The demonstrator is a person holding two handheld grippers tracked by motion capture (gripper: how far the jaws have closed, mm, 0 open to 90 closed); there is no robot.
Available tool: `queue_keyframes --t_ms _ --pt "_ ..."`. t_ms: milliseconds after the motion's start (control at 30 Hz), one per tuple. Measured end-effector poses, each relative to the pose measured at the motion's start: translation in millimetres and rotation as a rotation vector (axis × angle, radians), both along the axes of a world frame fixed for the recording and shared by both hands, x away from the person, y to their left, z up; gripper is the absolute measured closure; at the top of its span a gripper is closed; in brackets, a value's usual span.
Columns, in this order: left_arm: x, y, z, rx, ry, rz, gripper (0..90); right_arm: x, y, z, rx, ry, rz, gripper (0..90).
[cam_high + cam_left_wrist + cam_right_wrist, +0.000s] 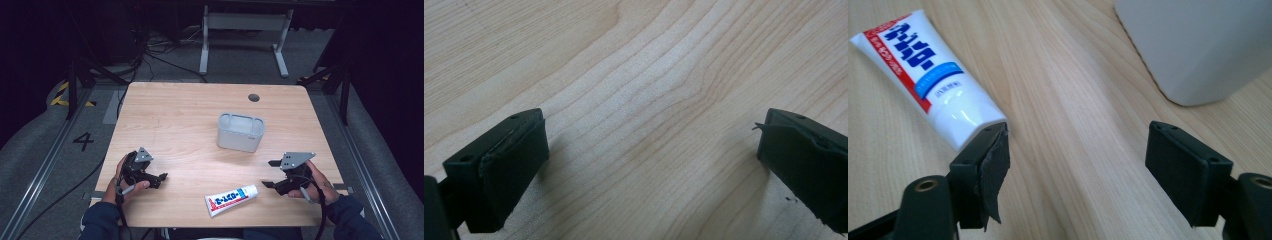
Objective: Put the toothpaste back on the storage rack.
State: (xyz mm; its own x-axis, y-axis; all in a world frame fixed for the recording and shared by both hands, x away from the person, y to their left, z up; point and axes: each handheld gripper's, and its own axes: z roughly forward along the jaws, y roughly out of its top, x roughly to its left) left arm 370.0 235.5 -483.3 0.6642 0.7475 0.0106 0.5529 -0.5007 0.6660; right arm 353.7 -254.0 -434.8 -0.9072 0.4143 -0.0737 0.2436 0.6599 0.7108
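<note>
Resting on worktop [190,115] near front-left corner, left claw [161,180] gapes wide, jaws holding nothing, bare wood between them. Toothpaste tube [231,199] lies flat at front edge, between both claws, cap end toward right claw [270,174]. Grey bin [240,132] stands mid-worktop, behind tube. Right claw spread wide, empty, one jaw just beside tube's cap end.

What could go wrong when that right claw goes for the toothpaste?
The toothpaste tube lies flat on the table, so the open right gripper may slide over it or squash it. One pad looks torn, which could weaken the grip. The tube also lies close to the table's near edge and might get pushed off.
</note>
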Motion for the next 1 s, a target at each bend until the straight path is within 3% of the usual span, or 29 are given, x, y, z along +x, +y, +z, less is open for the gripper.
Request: queue_keyframes --t_ms 500,1000 --pt "-0.1 0.0 0.0 0.0 0.001 0.001 0.5 -6.4 46.4 1.5 -0.072 0.024 0.186 25.6" --pt "-0.1 -0.1 0.0 0.0 0.0 0.001 0.5 -13.4 87.4 -7.1 -0.143 0.042 0.311 26.7"
